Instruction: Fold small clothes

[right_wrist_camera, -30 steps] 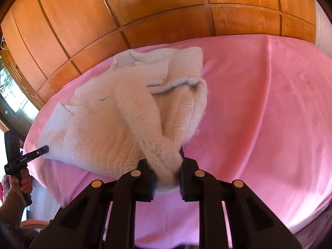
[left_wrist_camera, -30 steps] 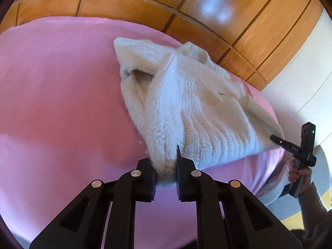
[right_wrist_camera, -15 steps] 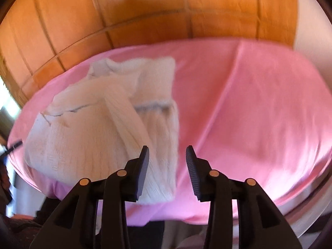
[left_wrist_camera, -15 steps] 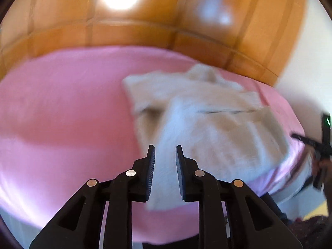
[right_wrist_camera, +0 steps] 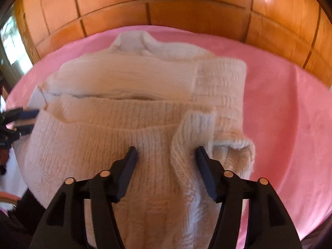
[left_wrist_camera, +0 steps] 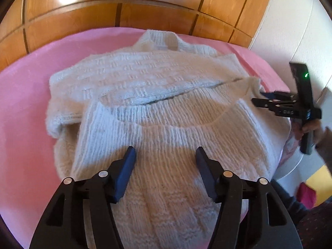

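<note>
A cream knitted sweater [left_wrist_camera: 155,83] lies partly folded on the pink bed cover [left_wrist_camera: 25,103], its collar at the far side. My left gripper [left_wrist_camera: 165,155] hovers over the near hem. Its jaws are opening and nothing is pinched between them. My right gripper [right_wrist_camera: 166,154] stands open over the same sweater [right_wrist_camera: 103,141]. A ribbed sleeve [right_wrist_camera: 193,128] runs down between its fingers, next to the right one, and is not squeezed. Each gripper also shows at the sweater's side edge in the other view: the right gripper [left_wrist_camera: 256,99] and the left gripper [right_wrist_camera: 28,120].
Wooden panelling [left_wrist_camera: 145,14] rises behind the bed and a white wall [left_wrist_camera: 290,20] stands at the right. A hand [left_wrist_camera: 311,128] holds the right gripper's handle. Pink cover [right_wrist_camera: 280,103] stretches bare to the right of the sweater.
Both grippers let go of the sweater's sleeve ends and opened. The sleeves now lie across the sweater's body, and both views have swung to face the sweater head-on.
</note>
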### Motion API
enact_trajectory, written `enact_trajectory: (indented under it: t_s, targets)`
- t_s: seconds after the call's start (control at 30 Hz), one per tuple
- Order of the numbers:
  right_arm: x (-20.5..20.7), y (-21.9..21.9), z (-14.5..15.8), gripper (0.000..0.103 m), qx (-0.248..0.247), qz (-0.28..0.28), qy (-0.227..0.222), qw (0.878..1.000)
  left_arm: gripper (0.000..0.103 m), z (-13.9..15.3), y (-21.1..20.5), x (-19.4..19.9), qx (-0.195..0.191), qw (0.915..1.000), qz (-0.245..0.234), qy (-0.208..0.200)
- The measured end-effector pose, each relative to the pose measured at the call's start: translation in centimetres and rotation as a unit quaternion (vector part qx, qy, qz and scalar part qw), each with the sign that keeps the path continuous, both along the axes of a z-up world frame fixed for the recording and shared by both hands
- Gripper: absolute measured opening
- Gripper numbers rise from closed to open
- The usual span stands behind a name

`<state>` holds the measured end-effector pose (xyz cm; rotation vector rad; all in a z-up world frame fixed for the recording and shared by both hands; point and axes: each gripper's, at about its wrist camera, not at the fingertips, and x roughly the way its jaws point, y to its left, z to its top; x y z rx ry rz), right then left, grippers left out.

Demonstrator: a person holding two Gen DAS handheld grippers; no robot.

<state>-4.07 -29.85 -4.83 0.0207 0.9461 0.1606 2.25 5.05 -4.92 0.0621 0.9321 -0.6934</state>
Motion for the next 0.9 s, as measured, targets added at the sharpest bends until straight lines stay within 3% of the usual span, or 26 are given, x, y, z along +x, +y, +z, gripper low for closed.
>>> enact_trajectory:
  t_s: [0.03,0.07,0.13,0.3,0.4,0.53,0.6,0.63,0.77,0.8,0.83,0.9]
  targets:
    - [-0.1,-0.1,0.2,0.018,-0.002,-0.003,-0.004,1.000,0.032,0.1,0.0,0.0,0.001,1.0000,0.008,-0.004]
    - [-0.3,-0.1,0.6,0.015,-0.003,-0.006,-0.008,1.000,0.005,0.2,0.2,0.0,-0.001,0.9999,0.016,-0.004]
    - [-0.8,0.2,1.1,0.011,-0.012,-0.005,-0.018,1.000,0.004,0.9,1.1,-0.1,-0.032,0.9992,0.023,-0.001]
    - [-1.7,0.6,2.5,0.010,-0.022,-0.013,-0.040,0.999,0.003,2.5,2.3,-1.1,-0.050,0.9977,0.039,-0.023]
    - [-1.9,-0.2,3.9,0.010,-0.010,-0.031,-0.062,0.998,0.003,4.2,3.4,-0.9,-0.095,0.9931,0.062,-0.031]
    - [0.0,-1.4,3.3,0.010,-0.005,-0.069,-0.064,0.996,0.003,4.9,3.6,0.5,-0.106,0.9884,0.098,-0.048]
    - [1.0,-1.7,2.4,0.010,-0.007,-0.078,-0.054,0.995,0.003,4.4,3.1,1.8,-0.096,0.9879,0.113,-0.047]
    - [1.7,-1.9,1.5,0.010,0.000,-0.085,-0.039,0.996,0.003,3.6,2.3,2.6,-0.070,0.9896,0.118,-0.044]
    - [2.1,-2.0,0.8,0.014,0.004,-0.084,-0.031,0.996,0.004,0.7,1.1,4.1,-0.021,0.9911,0.131,-0.005]
    - [2.0,-2.1,0.9,0.018,0.003,-0.084,-0.032,0.996,0.004,0.6,1.0,4.0,-0.020,0.9917,0.127,-0.004]
    - [1.9,-2.2,1.0,0.031,0.000,-0.086,-0.030,0.996,0.004,0.7,1.0,3.8,-0.019,0.9919,0.125,-0.007]
    - [1.4,-2.3,1.2,0.038,0.005,-0.084,-0.029,0.996,0.013,1.0,1.3,3.5,-0.022,0.9920,0.124,0.000]
